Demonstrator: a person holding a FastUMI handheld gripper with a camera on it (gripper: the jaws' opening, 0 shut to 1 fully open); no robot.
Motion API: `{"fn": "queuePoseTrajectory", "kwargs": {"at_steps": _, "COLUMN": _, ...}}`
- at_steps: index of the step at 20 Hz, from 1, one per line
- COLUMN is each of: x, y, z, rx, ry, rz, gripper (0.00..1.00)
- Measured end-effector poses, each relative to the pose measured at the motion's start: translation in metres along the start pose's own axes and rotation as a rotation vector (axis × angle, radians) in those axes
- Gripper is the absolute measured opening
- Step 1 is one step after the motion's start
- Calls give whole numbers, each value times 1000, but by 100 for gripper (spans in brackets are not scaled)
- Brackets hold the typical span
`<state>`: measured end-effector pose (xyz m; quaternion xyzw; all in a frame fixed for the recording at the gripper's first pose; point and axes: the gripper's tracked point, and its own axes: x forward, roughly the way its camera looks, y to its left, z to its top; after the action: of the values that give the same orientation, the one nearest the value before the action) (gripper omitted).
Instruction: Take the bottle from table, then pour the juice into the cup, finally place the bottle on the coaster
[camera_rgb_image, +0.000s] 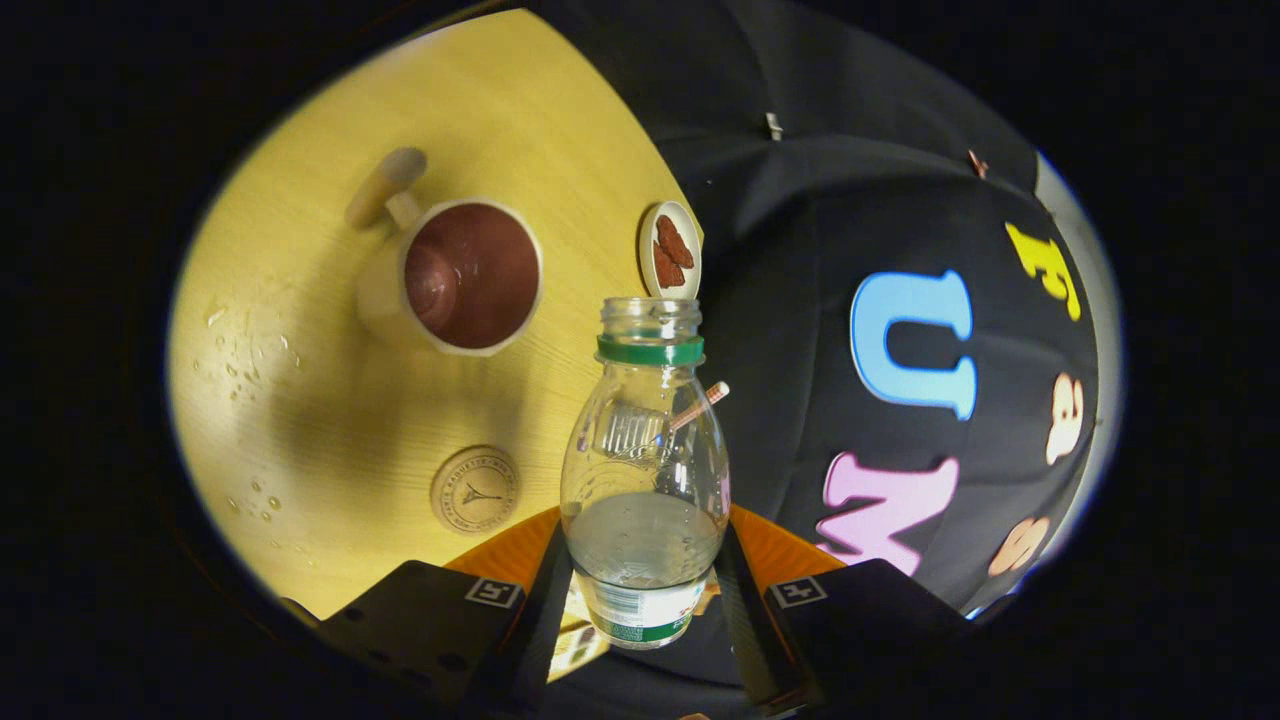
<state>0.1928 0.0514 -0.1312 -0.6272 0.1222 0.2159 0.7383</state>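
A clear plastic bottle (645, 470) with a green neck ring and no cap stands between my fingers, and my gripper (643, 590) is shut on its lower body. Some clear liquid fills its lower part. The bottle is lifted above the yellow wooden table (300, 400), and the view is tilted. A cream cup (465, 275) with a dark red inside and a wooden handle sits on the table beyond and left of the bottle. A round wooden coaster (475, 489) lies on the table just left of the bottle's base, close ahead of my left finger.
A small round dish (670, 250) with reddish pieces sits at the table's far edge, right behind the bottle's mouth. Water drops (245, 360) speckle the table left of the cup. The black booth wall (850, 200) rises beyond the table edge on the right.
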Motion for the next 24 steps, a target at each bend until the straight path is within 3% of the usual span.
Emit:
{"fn": "queuePoseTrajectory", "kwargs": {"at_steps": 7, "x": -23, "y": 10, "z": -6, "rx": 486, "ry": -68, "rz": 151, "gripper": 75}}
{"fn": "queuePoseTrajectory", "kwargs": {"at_steps": 12, "x": -34, "y": -13, "z": -23, "rx": 755, "ry": -129, "rz": 155, "gripper": 75}}
{"fn": "queuePoseTrajectory", "kwargs": {"at_steps": 17, "x": -37, "y": -46, "z": -30, "rx": 1023, "ry": -231, "rz": 80, "gripper": 75}}
{"fn": "queuePoseTrajectory", "kwargs": {"at_steps": 24, "x": 4, "y": -48, "z": -38, "rx": 1346, "ry": -340, "rz": 50, "gripper": 75}}
